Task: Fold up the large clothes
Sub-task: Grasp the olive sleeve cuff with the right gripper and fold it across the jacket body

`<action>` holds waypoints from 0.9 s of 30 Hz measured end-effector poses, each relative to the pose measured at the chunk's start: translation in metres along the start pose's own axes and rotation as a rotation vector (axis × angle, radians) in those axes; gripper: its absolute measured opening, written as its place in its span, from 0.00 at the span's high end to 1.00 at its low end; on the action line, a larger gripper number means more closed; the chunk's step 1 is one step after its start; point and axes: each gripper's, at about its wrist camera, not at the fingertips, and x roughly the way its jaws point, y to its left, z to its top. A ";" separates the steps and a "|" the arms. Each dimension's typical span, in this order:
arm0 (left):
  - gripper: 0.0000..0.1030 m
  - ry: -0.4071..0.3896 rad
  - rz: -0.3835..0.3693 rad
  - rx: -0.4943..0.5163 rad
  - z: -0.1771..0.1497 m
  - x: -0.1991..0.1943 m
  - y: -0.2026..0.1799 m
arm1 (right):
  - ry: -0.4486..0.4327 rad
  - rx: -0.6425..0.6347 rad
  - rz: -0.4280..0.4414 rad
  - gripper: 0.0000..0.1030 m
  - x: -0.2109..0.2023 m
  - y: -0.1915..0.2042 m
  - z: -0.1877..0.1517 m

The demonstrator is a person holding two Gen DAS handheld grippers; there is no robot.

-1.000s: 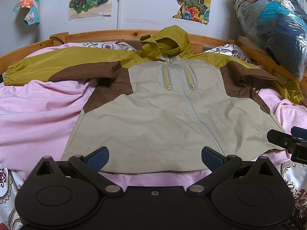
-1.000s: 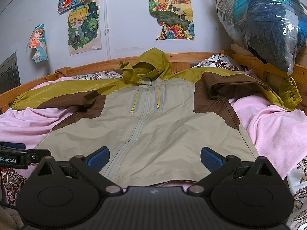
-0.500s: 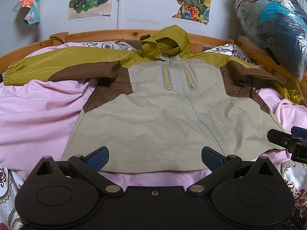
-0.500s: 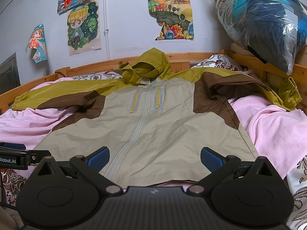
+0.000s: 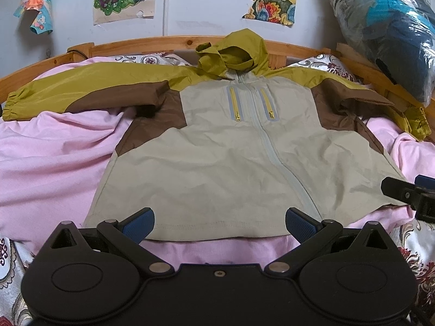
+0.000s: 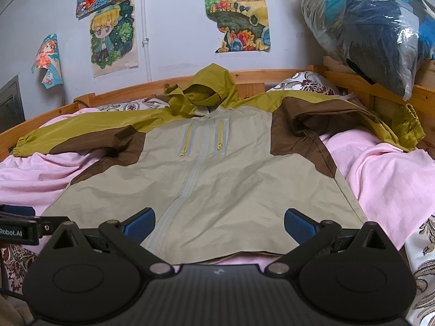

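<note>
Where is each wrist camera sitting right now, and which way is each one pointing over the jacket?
Left wrist: behind the open left gripper, near the hem, facing the jacket and headboard; the right gripper's tip shows at right.
Right wrist: behind the open right gripper, further right along the hem, same heading; the left gripper's tip shows at left.
Shared: jacket, hood, pink sheet, wall drawings.

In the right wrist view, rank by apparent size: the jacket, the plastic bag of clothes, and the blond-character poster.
1. jacket, largest by far.
2. plastic bag of clothes, partly cut off by the frame.
3. blond-character poster, smallest, though it hangs farthest from the camera.
</note>
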 end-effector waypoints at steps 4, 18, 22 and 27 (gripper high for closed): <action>0.01 0.028 0.015 0.009 0.009 0.004 -0.004 | 0.025 0.021 -0.038 0.00 0.003 -0.005 0.004; 0.01 0.072 0.003 0.068 0.121 0.057 -0.026 | -0.036 0.253 -0.374 0.00 0.050 -0.155 0.072; 0.01 0.055 -0.025 0.090 0.135 0.086 -0.041 | -0.139 0.225 -0.569 0.03 0.068 -0.198 0.082; 0.01 0.094 -0.085 0.060 0.136 0.127 -0.051 | -0.128 0.298 -0.676 0.11 0.105 -0.254 0.094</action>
